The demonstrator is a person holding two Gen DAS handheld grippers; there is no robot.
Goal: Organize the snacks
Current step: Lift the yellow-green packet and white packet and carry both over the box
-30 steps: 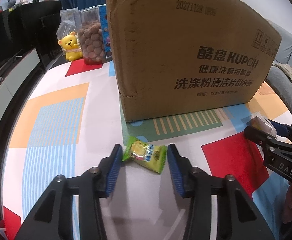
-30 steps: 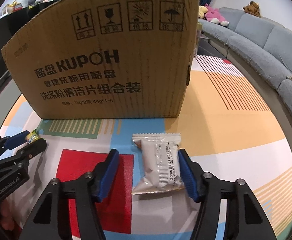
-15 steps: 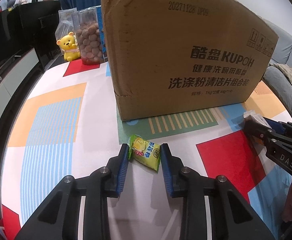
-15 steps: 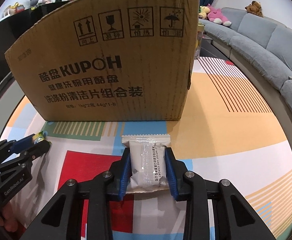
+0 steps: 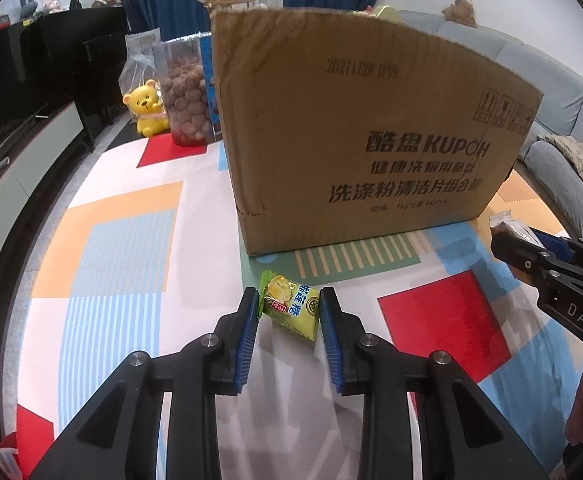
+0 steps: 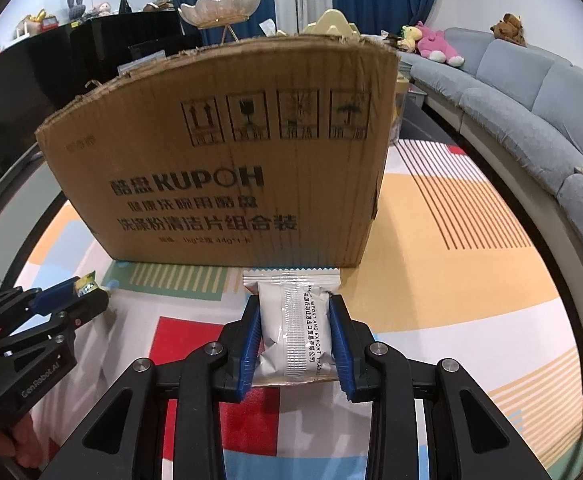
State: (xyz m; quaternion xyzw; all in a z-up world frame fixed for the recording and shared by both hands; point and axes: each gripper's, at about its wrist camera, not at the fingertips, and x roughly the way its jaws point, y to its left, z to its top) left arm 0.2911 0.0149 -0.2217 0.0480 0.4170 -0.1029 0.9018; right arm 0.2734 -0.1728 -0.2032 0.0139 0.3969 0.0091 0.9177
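Observation:
A small green and yellow snack packet [image 5: 289, 310] lies on the patterned table, and my left gripper [image 5: 289, 300] is shut on it, both blue pads pressing its sides. My right gripper [image 6: 294, 308] is shut on a white snack packet [image 6: 295, 320], held slightly above the cloth. A tall brown cardboard box [image 5: 371, 120] stands upright just behind both packets, and its inside is hidden. In the left wrist view the right gripper [image 5: 515, 248] shows at the right edge with the white packet [image 5: 507, 222]. The right wrist view shows the left gripper [image 6: 79, 296] at lower left.
A clear jar of brown round snacks [image 5: 183, 100] and a yellow bear figure [image 5: 147, 110] stand at the table's far left corner. The table [image 5: 111, 240] has a colourful cloth. A grey sofa [image 6: 531, 92] runs along the right, and a black cabinet [image 5: 71, 60] stands at the left.
Both grippers closed on their packets. The right gripper then rose a little with the white packet. The left gripper stayed low over the green packet.

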